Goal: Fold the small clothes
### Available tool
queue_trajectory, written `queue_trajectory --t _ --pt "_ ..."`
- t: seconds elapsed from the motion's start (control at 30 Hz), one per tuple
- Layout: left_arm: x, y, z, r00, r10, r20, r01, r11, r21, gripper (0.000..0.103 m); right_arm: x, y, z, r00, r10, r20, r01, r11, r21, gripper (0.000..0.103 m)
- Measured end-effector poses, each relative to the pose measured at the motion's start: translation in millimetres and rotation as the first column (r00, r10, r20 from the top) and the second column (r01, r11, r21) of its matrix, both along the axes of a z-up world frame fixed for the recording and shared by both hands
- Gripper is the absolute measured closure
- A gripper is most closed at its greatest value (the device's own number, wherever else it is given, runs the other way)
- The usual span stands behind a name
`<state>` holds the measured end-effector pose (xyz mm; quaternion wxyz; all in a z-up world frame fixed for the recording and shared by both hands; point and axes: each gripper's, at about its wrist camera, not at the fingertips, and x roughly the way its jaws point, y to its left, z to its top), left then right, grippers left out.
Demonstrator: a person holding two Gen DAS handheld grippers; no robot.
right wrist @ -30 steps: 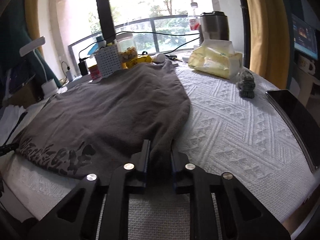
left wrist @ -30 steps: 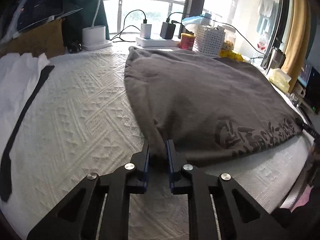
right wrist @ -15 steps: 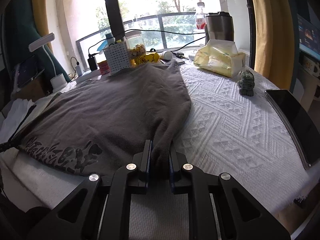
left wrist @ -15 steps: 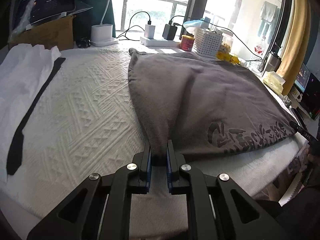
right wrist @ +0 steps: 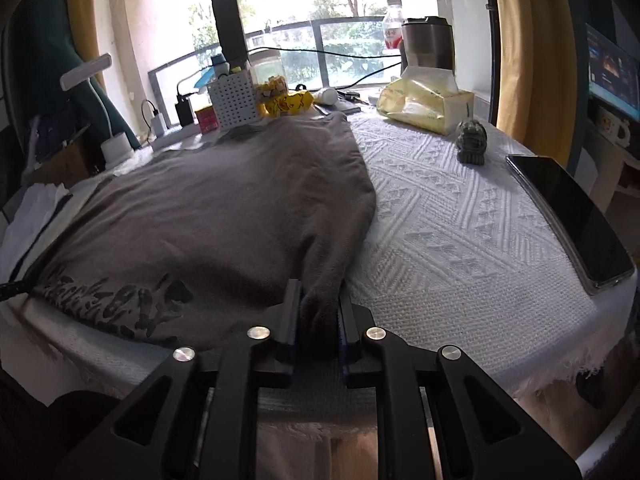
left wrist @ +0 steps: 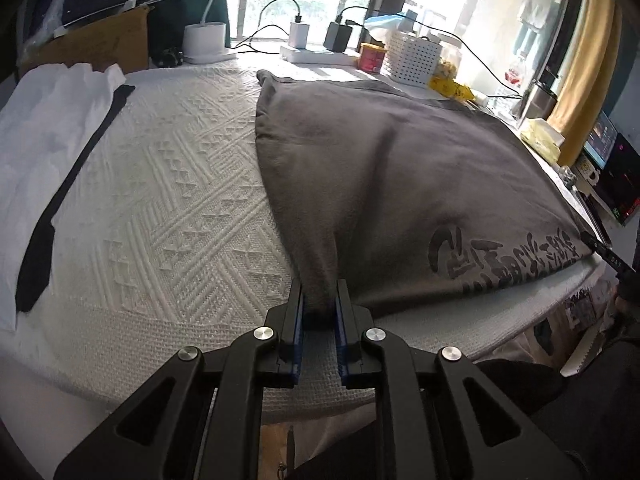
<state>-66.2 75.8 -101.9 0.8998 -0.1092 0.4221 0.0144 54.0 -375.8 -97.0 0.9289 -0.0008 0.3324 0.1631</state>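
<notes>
Through the left wrist camera, we see our left gripper (left wrist: 319,300) pinching the near left corner of a grey T-shirt (left wrist: 400,184), though its jaws are opening slightly with the cloth between them. The shirt lies spread across a desk covered by a white textured cloth (left wrist: 172,208), its printed lettering along the near edge. A white garment (left wrist: 36,152) with a black strip lies well apart at the left; a lamp base (left wrist: 206,38), chargers and a white basket (left wrist: 412,58) line the far edge. Through the right wrist camera, our right gripper (right wrist: 319,304) has its jaws clamped on the shirt's near right corner. We judge this to be the first fold, with both near corners taken; the next move calls for lifting them together and carrying them toward the far hem. A phone (right wrist: 568,220) and a small green figurine (right wrist: 472,140) sit on the right, clear of the shirt, but the basket and yellow toy (right wrist: 288,102) crowd the far edge where the fold would land.
</notes>
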Motion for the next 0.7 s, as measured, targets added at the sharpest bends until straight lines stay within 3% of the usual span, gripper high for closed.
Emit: queue_trajectory --t 0.1,0.17,0.23,0.33,0.4,0.7 --pt "0.2 4.8 1.0 1.000 -0.020 -0.005 0.020 1.000 0.004 0.081 3.0 -3.2 3.1 1.000 0.016 -0.024 -0.016 1.000 -0.021 0.079" --pt "0.8 9.9 3.3 1.000 0.001 -0.010 -0.001 1.000 0.021 0.064 2.3 -6.4 5.7 1.000 -0.004 -0.025 0.003 0.999 -0.046 0.064" --pt "-0.5 23.1 9.4 0.997 0.077 0.032 -0.078 0.997 0.009 0.047 1.6 -12.9 7.8 0.999 -0.018 -0.030 0.017 1.000 -0.026 0.063" --pt "-3.4 45.7 16.1 0.974 0.190 0.122 -0.178 0.978 -0.107 0.044 1.9 -15.9 12.4 0.999 -0.029 -0.022 0.029 0.999 -0.023 0.062" --pt "3.2 51.1 15.4 0.971 0.206 0.124 -0.190 0.974 -0.125 0.044 3.4 -15.6 14.6 0.999 -0.041 -0.019 0.040 0.999 -0.036 0.062" --pt "47.0 47.6 31.3 0.988 0.098 0.116 -0.101 0.995 0.018 0.044 12.2 -17.5 33.3 0.998 -0.064 0.015 0.064 0.996 -0.064 0.060"
